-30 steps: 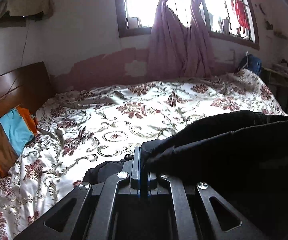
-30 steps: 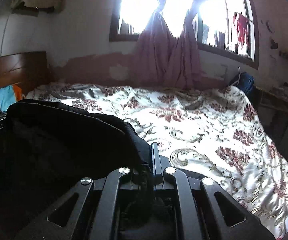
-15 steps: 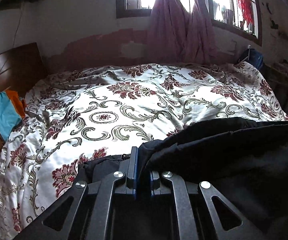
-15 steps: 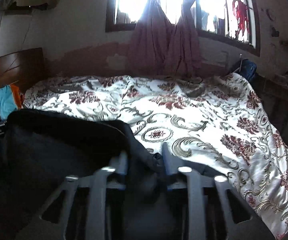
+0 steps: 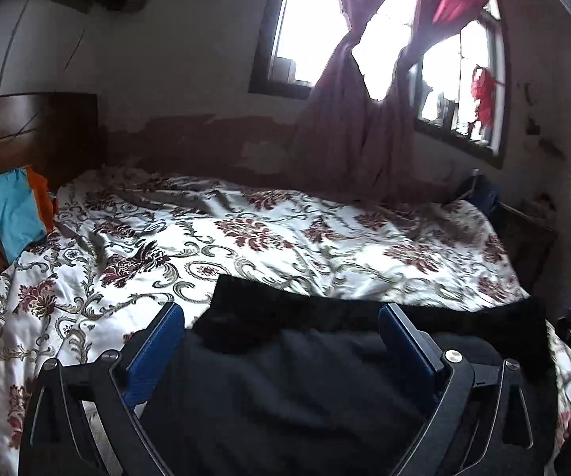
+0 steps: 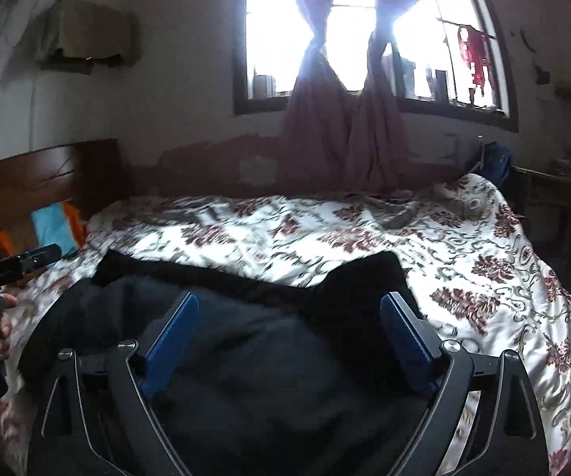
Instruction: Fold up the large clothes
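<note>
Left wrist view: the left gripper [image 5: 281, 327] is opening, jaws wide, its blue pads [image 5: 154, 351] clear of the black garment [image 5: 305, 388] that lies between and below them on the bed [image 5: 246, 238]. Right wrist view: the right gripper [image 6: 289, 317] is opening too, gripping nothing, with the garment spread flat under it at the bed's near edge.

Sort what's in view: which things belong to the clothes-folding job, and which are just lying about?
Job:
- black fabric garment on the bed
- left gripper, jaws opening
- right gripper, jaws opening

Lying about:
- floral white-and-maroon bedspread
- blue-and-orange pillow
- knotted pink curtains
- wooden headboard
</note>
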A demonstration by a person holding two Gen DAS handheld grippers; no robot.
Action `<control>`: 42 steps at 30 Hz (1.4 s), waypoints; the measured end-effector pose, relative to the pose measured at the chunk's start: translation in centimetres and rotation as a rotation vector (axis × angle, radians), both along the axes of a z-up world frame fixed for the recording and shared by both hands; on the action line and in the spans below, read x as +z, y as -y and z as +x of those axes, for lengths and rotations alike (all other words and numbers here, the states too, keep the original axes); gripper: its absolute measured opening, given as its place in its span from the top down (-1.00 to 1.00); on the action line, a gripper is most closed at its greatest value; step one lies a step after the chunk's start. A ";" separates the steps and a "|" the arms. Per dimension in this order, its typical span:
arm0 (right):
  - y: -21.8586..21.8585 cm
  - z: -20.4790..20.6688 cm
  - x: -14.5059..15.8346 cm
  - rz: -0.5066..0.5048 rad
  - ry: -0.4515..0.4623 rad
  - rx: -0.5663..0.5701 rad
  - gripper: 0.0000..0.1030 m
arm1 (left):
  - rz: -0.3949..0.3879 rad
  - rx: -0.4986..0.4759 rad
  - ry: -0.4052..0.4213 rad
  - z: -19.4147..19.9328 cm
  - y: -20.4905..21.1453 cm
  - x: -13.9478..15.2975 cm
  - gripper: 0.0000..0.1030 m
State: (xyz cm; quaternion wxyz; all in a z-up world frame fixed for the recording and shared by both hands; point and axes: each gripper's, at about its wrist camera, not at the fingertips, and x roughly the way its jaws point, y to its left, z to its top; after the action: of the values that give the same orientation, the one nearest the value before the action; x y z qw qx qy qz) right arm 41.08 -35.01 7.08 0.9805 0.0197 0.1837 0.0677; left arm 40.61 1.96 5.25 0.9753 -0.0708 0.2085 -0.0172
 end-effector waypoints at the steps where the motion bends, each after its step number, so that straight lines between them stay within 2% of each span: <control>1: -0.2 -1.0 -0.6 -0.003 -0.011 0.012 -0.74 | 0.002 -0.016 0.006 -1.1 0.2 -0.3 -0.97; 5: -0.5 -3.7 -3.6 -0.011 -0.094 0.050 -0.74 | 0.027 -0.107 0.004 -5.3 1.6 -2.3 -0.98; 8: -0.2 -5.4 -6.5 -0.001 -0.176 0.076 -0.74 | 0.067 -0.181 -0.027 -7.7 3.2 -4.1 -0.98; 13: 0.2 -5.5 -9.4 -0.017 -0.252 0.089 -0.74 | 0.101 -0.283 -0.080 -9.6 5.3 -7.3 -0.98; 17: 0.1 -4.2 -9.6 -0.009 -0.243 0.102 -0.74 | 0.121 -0.293 -0.153 -8.2 6.4 -9.5 -0.98; 19: -0.3 -3.0 -9.5 -0.020 -0.237 0.107 -0.74 | 0.132 -0.273 -0.163 -7.4 6.7 -9.9 -0.98; 26: -1.4 1.9 -8.4 -0.044 -0.240 0.114 -0.75 | 0.141 -0.219 -0.177 -3.5 6.7 -9.1 -1.00; 31: -1.8 5.6 -7.4 -0.056 -0.264 0.117 -0.75 | 0.092 -0.162 -0.226 0.2 6.0 -8.3 -1.00; 36: -1.2 10.4 -7.7 -0.019 -0.326 0.109 -0.75 | 0.095 -0.111 -0.256 4.4 5.5 -7.7 -1.00; 42: -1.1 13.5 -8.8 -0.031 -0.345 0.081 -0.79 | 0.128 -0.065 -0.304 8.0 5.3 -8.1 -1.00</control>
State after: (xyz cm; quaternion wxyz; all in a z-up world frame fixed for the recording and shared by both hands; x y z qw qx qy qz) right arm 54.61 -33.95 -1.68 0.9311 0.0085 0.3506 0.0997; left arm 48.64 -3.29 -2.81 0.9339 -0.0036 0.3567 -0.0245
